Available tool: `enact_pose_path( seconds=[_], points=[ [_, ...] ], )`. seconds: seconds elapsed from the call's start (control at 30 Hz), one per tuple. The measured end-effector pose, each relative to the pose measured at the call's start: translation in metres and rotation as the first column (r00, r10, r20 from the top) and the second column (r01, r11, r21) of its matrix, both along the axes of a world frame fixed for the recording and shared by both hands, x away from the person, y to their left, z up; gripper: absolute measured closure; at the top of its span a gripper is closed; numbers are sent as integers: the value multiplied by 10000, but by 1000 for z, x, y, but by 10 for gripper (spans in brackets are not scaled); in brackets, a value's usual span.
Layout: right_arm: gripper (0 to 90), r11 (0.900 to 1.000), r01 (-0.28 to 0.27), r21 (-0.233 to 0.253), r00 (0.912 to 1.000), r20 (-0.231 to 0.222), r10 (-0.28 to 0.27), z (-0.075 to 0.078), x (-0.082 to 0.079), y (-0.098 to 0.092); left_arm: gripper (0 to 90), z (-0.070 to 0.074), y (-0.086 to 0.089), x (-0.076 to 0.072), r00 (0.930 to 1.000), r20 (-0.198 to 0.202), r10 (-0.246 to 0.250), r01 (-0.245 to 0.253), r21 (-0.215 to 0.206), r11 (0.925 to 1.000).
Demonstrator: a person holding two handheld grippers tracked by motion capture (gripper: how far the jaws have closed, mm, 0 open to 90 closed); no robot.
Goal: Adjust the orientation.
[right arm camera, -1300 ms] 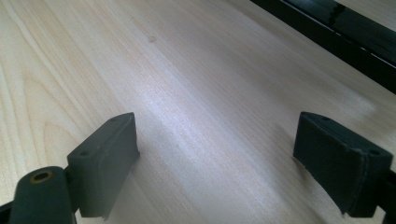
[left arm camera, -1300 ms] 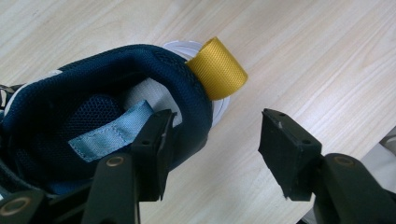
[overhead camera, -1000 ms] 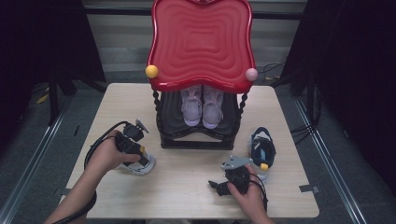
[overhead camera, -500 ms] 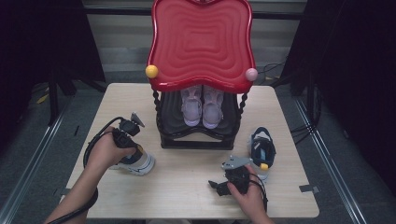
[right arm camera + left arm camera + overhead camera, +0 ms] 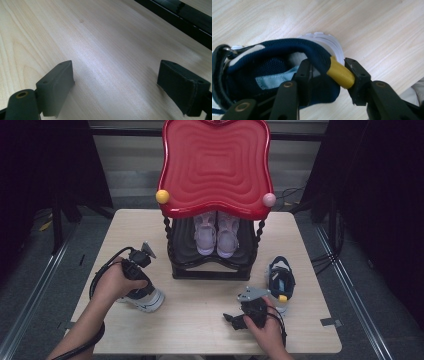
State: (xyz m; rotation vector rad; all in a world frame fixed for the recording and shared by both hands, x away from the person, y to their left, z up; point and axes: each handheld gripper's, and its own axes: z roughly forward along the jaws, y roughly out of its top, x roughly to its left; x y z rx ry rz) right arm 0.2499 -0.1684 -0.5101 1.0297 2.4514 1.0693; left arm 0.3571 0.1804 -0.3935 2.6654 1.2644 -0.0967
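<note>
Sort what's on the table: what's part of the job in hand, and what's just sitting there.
In the job: left gripper, shut on the heel of a navy shoe; the matching navy shoe; shoe rack.
Sitting by: pink shoes on the rack; right gripper, open.

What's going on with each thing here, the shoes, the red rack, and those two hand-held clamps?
Left gripper: jaws closed on the heel collar of the navy shoe, one inside, one on the yellow heel tab.
Right gripper: jaws wide open above bare table, holding nothing.
Second navy shoe: lying on the table, untouched.
Pink shoes: paired on the rack's lower shelf.
Red rack: upright, top bare.
</note>
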Motion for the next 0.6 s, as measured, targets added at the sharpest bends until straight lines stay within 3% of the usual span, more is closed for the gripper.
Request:
enact_pose_path(
  seconds=[0.1, 0.3, 0.4, 0.47, 0.6],
  points=[
    [128, 10000, 3, 2, 10000, 0, -3, 0, 0, 0, 603, -1, -2, 2, 9998, 8, 219, -219, -25, 9998],
    [128, 10000, 2, 1, 10000, -2, -2, 0, 0, 0, 732, 2, -3, 0, 9990, -94, -430, 431, 206, 9989],
    [128, 10000, 14, 9, 10000, -46, -14, 0, 0, 0, 759, 3, -2, -4, 9957, -14, -926, 926, 260, 9954],
    [128, 10000, 10, 7, 10000, -41, -10, 0, 0, 0, 766, 3, -1, -8, 9915, -166, -1293, 1296, 176, 9914],
    [127, 10000, 10, 6, 10000, -40, -10, 0, 0, 0, 760, 3, 3, -12, 9902, -502, -1301, 1306, 65, 9914]
  ],
)
